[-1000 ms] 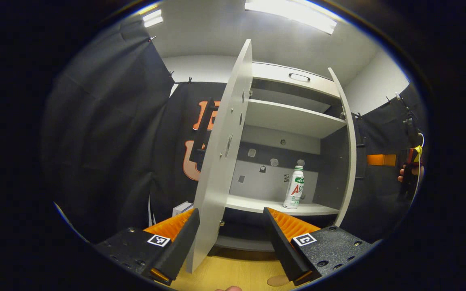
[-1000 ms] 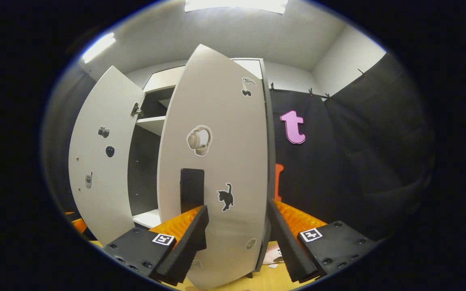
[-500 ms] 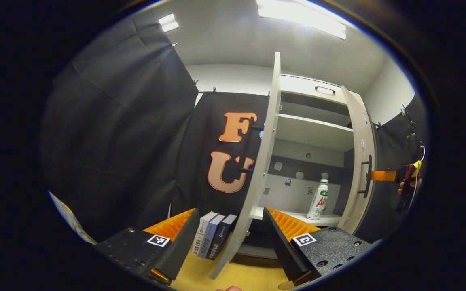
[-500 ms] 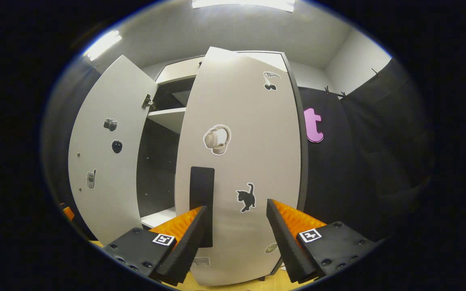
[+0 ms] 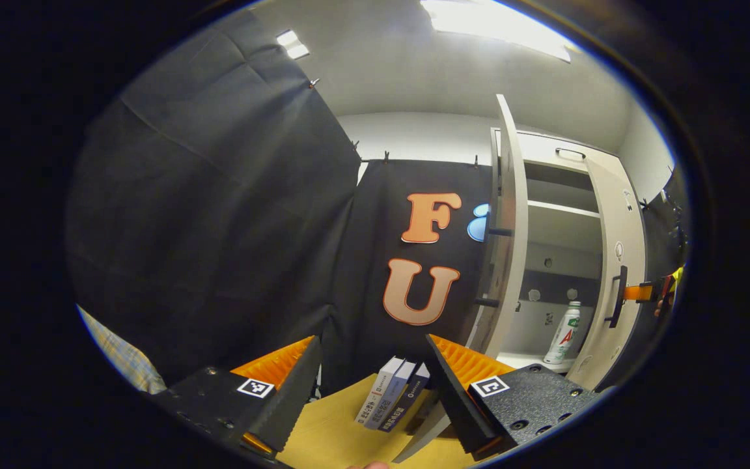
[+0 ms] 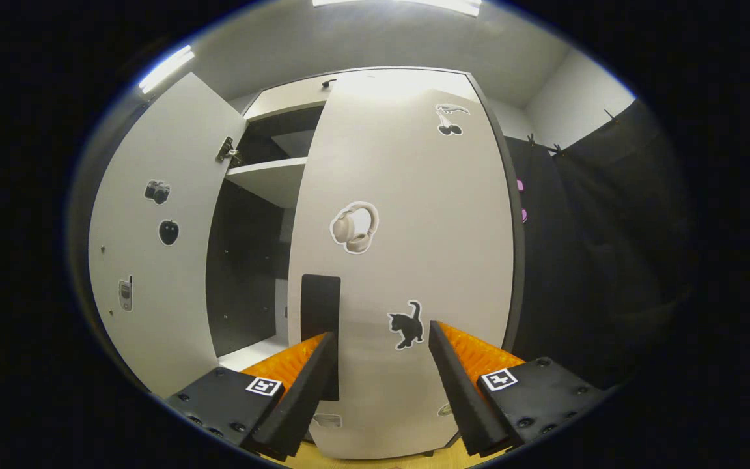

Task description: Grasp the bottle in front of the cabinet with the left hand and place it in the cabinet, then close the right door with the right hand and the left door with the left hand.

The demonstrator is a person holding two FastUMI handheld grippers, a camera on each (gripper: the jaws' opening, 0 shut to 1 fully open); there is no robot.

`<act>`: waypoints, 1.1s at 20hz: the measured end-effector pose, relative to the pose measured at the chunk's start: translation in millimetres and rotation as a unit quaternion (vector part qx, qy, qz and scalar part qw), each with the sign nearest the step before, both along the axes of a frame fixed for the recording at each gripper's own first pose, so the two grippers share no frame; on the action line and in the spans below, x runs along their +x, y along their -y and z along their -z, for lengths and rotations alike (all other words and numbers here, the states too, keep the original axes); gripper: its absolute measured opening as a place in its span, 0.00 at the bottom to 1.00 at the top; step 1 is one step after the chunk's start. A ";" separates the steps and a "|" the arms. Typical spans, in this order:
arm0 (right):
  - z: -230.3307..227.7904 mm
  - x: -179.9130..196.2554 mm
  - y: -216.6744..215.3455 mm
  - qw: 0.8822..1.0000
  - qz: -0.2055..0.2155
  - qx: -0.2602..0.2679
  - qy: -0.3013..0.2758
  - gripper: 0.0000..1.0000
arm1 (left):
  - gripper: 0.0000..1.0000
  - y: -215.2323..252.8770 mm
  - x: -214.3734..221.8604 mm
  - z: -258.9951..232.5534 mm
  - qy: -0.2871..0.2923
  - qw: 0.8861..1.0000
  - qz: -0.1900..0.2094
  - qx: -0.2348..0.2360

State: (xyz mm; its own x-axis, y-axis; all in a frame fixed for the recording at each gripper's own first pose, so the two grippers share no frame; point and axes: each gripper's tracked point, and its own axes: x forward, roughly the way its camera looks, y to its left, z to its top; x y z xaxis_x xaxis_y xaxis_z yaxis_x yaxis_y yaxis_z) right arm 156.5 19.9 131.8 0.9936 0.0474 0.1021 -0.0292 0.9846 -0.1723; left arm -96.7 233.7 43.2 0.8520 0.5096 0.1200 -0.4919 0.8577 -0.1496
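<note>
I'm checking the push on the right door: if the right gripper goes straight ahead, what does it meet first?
Most likely the right door: its front panel lies dead ahead between the open fingers of the right gripper, near the black handle. Depth is unclear.

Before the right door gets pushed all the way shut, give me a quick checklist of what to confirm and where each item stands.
1. Bottle in the cabinet, upright on the shelf: ok.
2. Right door fully shut: not ok, a gap to the inside is open beside it.
3. Right tongs open and facing the right door near its handle: ok; touching it, cannot tell.
4. Left door shut: not ok, wide open.
5. Left tongs open, holding nothing: ok.
6. Books clear of the left door's swing: cannot tell.
</note>
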 end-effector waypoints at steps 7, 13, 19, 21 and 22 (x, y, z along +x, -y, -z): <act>5.1 6.4 -4.3 1.000 0.006 0.029 -0.011 0.95 | 0.95 -10.1 16.0 -4.7 0.006 1.000 0.018 -0.018; 12.8 -14.0 2.5 0.999 0.010 0.043 -0.025 0.95 | 0.94 -14.7 56.3 -26.1 0.036 0.998 0.039 -0.038; 29.4 -73.5 27.6 0.999 0.020 0.023 -0.024 0.95 | 0.92 -10.6 84.7 -50.1 0.053 0.997 0.054 -0.025; 35.3 -93.2 30.7 0.999 0.014 0.025 -0.024 0.95 | 0.94 -8.8 89.2 -50.7 0.049 0.997 0.054 -0.014; 39.6 -102.3 32.4 0.999 0.011 0.028 -0.025 0.95 | 0.94 -8.4 89.5 -50.2 0.047 0.998 0.048 -0.006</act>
State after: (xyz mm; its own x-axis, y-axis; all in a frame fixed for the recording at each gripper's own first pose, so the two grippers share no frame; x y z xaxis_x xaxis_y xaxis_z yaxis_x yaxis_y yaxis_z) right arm 54.2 -12.5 92.2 0.9984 0.0207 0.0535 -0.0145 0.9932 -0.1152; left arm -7.3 242.1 93.4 0.8826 0.4274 0.1955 -0.3902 0.8983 -0.2022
